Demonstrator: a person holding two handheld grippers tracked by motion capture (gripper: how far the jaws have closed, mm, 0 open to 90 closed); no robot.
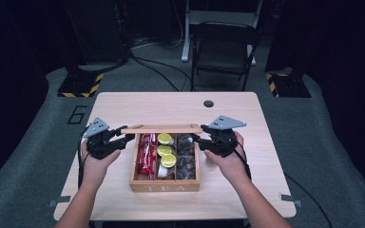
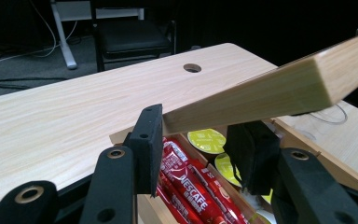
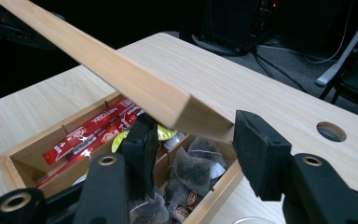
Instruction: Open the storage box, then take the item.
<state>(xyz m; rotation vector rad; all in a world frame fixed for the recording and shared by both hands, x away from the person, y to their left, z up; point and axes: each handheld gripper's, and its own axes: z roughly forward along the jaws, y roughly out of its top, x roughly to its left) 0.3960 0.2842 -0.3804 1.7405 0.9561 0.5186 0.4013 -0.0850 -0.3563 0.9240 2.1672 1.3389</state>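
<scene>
Pale wooden surface (image 1: 123,102): left gripper (image 2: 200,140) clamps the lid (image 1: 161,128); right gripper (image 3: 193,140) released, so lift evenly above tea box (image 1: 165,186)

Left claw (image 1: 123,137) clamped; right claw (image 1: 197,138) parted.

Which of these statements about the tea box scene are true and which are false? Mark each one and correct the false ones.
1. The wooden lid is raised above the tea box. True.
2. The left gripper is shut on the lid's edge. True.
3. The red sachets lie in the right compartment. False: they lie in the left one; dark tea bags lie in the right.
4. The box stands on the floor. False: it stands on the wooden table.
5. The right gripper has its jaws on either side of the lid's end. True.
</scene>
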